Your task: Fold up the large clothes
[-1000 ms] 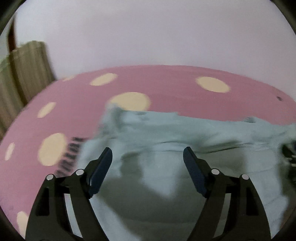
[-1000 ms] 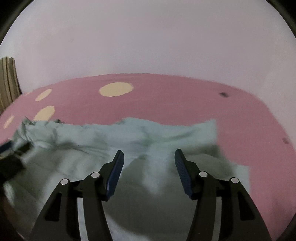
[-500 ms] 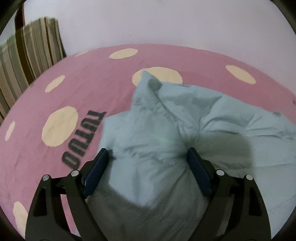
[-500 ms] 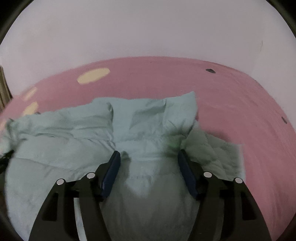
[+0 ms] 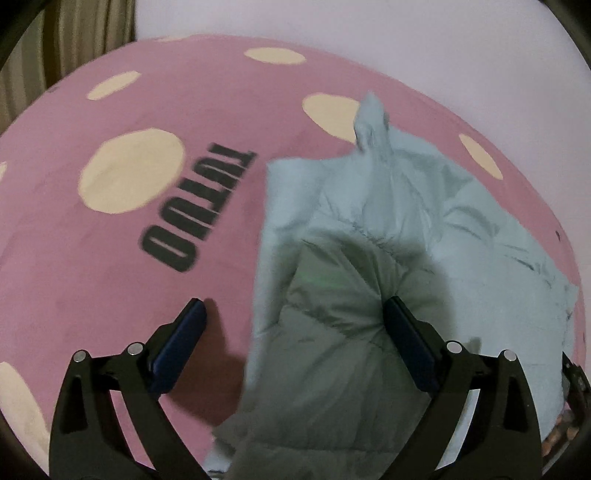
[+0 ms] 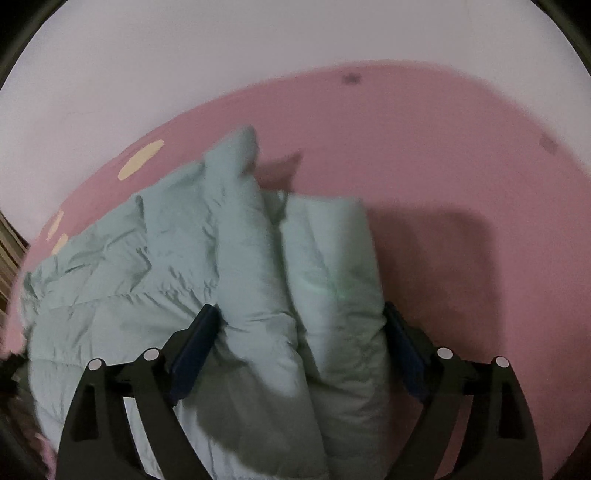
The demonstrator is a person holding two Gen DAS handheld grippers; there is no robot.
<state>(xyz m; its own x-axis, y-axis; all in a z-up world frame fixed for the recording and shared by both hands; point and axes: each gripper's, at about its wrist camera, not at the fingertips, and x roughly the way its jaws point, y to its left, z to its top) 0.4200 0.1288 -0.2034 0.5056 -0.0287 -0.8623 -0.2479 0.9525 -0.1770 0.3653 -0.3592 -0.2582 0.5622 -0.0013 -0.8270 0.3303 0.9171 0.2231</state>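
Observation:
A pale green puffy quilted garment (image 5: 406, 236) lies rumpled on a pink spotted cover (image 5: 110, 266). In the left wrist view my left gripper (image 5: 295, 325) is open and hovers over the garment's left edge; its right finger is over the fabric, its left finger over the pink cover. In the right wrist view my right gripper (image 6: 299, 332) is open, with a thick fold of the garment (image 6: 303, 280) bulging between its fingers at the garment's right edge. Neither gripper pinches the cloth.
The pink cover carries cream spots (image 5: 129, 170) and black lettering "TUTUO" (image 5: 195, 206). A white wall (image 6: 184, 55) runs behind it. Striped curtain (image 5: 85, 22) hangs at the far left. Bare pink cover (image 6: 480, 221) lies right of the garment.
Both grippers have swung outward and tilted down over the garment's two side edges. The garment now looks bunched into thicker folds. Both grippers stay open.

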